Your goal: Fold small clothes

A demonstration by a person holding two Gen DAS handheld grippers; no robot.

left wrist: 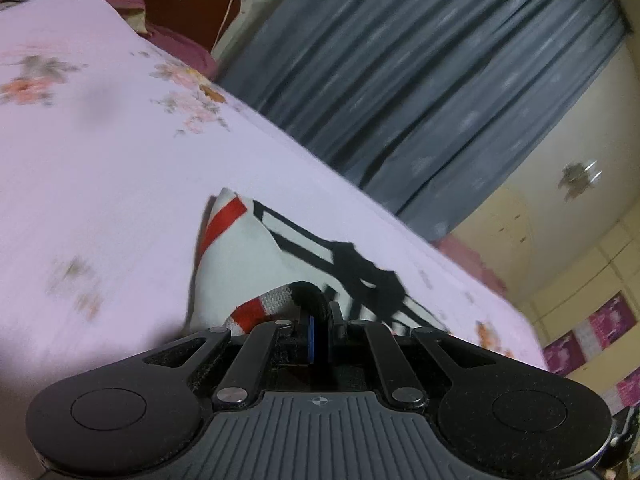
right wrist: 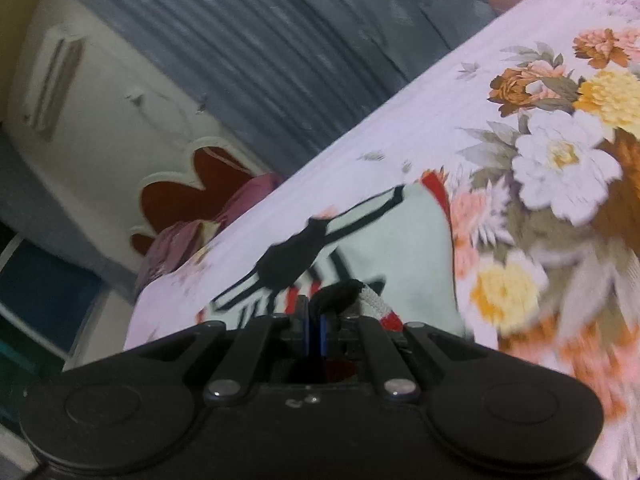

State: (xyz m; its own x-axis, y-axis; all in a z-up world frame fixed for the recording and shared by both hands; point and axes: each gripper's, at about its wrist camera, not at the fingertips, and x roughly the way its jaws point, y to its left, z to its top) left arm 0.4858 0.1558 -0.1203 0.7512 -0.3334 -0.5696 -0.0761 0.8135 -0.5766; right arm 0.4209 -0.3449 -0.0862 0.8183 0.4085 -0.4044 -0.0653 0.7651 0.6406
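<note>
Both grippers clamped on apparently unlettered (blurred) garment

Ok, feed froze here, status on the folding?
Both hand-held grippers, left and right, shut on garment hem. Garment hangs over bed. Nothing in the way.

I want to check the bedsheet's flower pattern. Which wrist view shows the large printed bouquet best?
The right wrist view: the bouquet fills its right side, with white, yellow and orange blooms fairly sharp on the bedsheet. The left wrist view shows only small, blurred sprigs on the bedsheet, not the large bouquet.
</note>
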